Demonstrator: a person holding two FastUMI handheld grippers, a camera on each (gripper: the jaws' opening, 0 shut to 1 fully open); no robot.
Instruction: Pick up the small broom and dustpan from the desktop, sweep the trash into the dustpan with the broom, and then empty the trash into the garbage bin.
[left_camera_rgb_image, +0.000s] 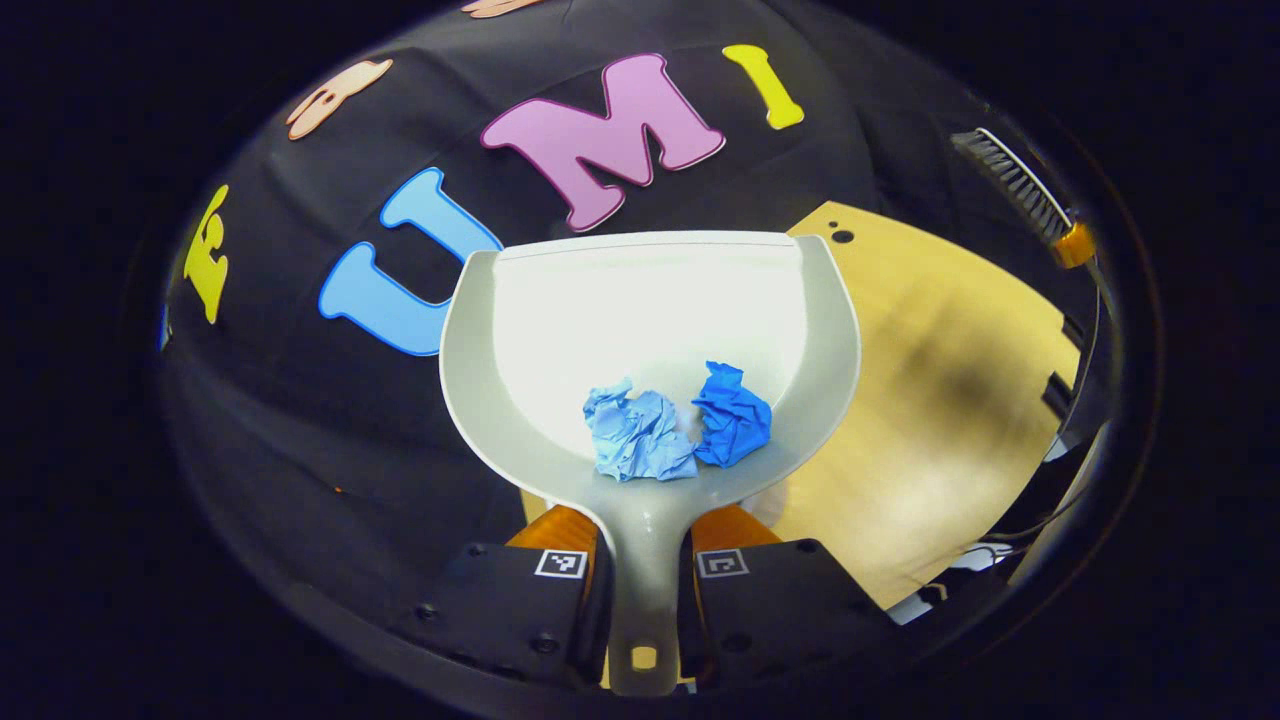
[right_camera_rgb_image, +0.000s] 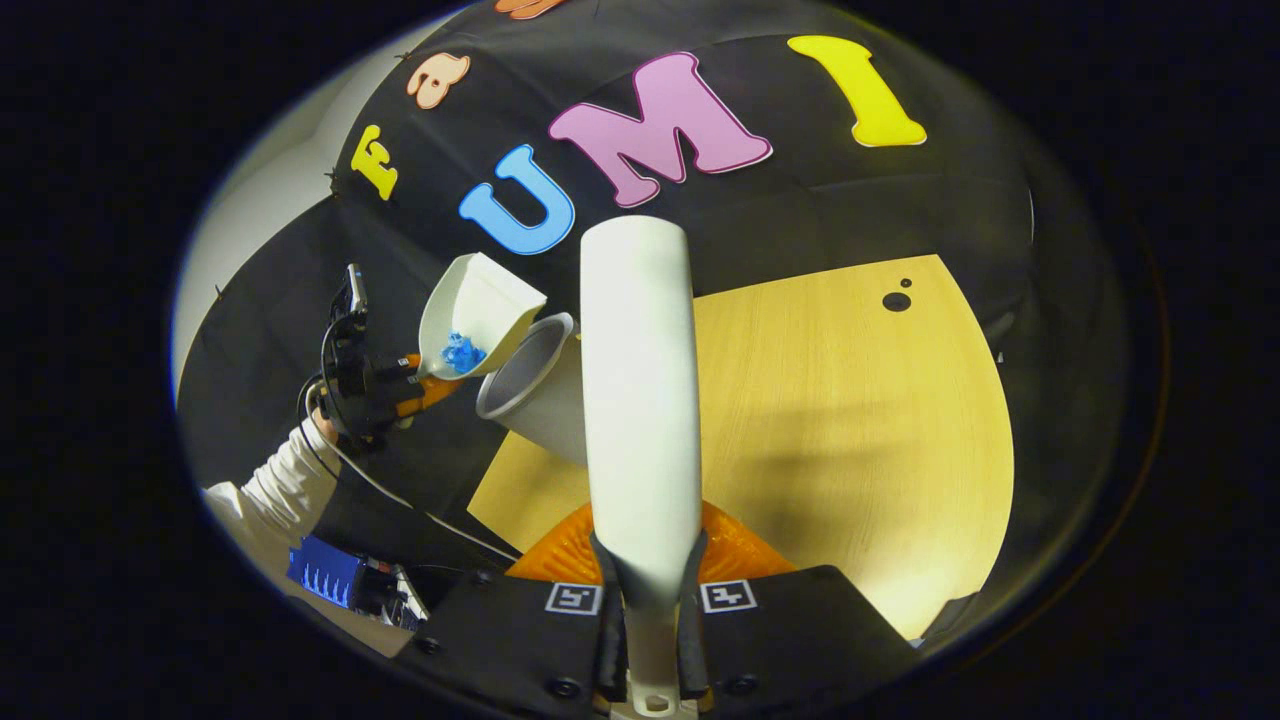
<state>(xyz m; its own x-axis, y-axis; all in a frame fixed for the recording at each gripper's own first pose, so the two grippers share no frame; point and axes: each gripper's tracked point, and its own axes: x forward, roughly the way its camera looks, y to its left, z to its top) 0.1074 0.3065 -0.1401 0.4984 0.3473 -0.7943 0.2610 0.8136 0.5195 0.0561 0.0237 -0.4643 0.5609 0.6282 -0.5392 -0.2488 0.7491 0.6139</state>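
My left gripper (left_camera_rgb_image: 645, 530) is shut on the handle of a pale grey dustpan (left_camera_rgb_image: 640, 300), held in the air past the table's left edge. Two crumpled paper balls lie at the pan's back: a light blue one (left_camera_rgb_image: 638, 435) and a darker blue one (left_camera_rgb_image: 733, 415). My right gripper (right_camera_rgb_image: 645, 560) is shut on the white broom handle (right_camera_rgb_image: 640, 400), which points up and away over the table. The broom's dark bristles (left_camera_rgb_image: 1010, 185) show at the upper right. In the right gripper view the dustpan (right_camera_rgb_image: 480, 305) hangs just above and left of the grey garbage bin (right_camera_rgb_image: 530, 385).
The wooden table (right_camera_rgb_image: 850, 420) spreads to the right of the bin, with two small dark holes (right_camera_rgb_image: 897, 300) near its far corner. A person's white sleeve (right_camera_rgb_image: 280, 480) and a cable trail behind the left gripper (right_camera_rgb_image: 400, 385). Black cloth wall surrounds the table.
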